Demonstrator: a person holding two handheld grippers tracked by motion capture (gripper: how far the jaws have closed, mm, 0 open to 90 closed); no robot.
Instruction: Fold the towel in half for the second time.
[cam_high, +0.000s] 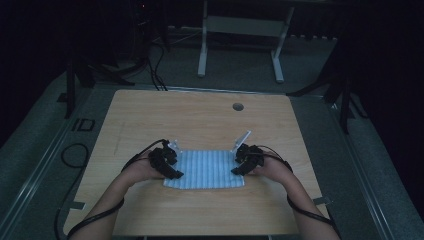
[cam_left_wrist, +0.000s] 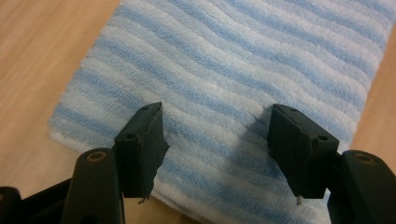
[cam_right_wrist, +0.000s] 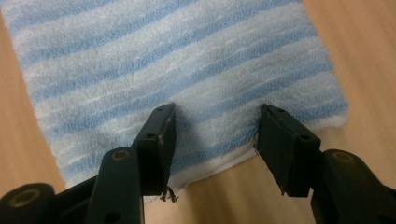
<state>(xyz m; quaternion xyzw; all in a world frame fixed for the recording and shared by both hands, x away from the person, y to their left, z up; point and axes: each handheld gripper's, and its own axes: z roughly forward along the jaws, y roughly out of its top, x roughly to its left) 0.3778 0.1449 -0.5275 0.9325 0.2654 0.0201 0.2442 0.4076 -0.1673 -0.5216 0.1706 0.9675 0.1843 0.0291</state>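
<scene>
While each tool (cam_left_wrist: 212, 140) (cam_right_wrist: 212, 140) gapes, spread over the unlabelled striped towel (cam_high: 207, 169).

dim room, grey floor (cam_high: 235, 70), wooden table (cam_high: 200, 120), white desk frame (cam_high: 240, 30) behind.

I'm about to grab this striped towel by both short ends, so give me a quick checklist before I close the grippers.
1. Towel lies flat on the table: ok.
2. Left gripper open over the towel's end: ok.
3. Right gripper open over the other end: ok.
4. Towel edge between each gripper's jaws: ok.
5. Pads already touching cloth: cannot tell.
6. Nothing else lying on the towel: ok.
</scene>
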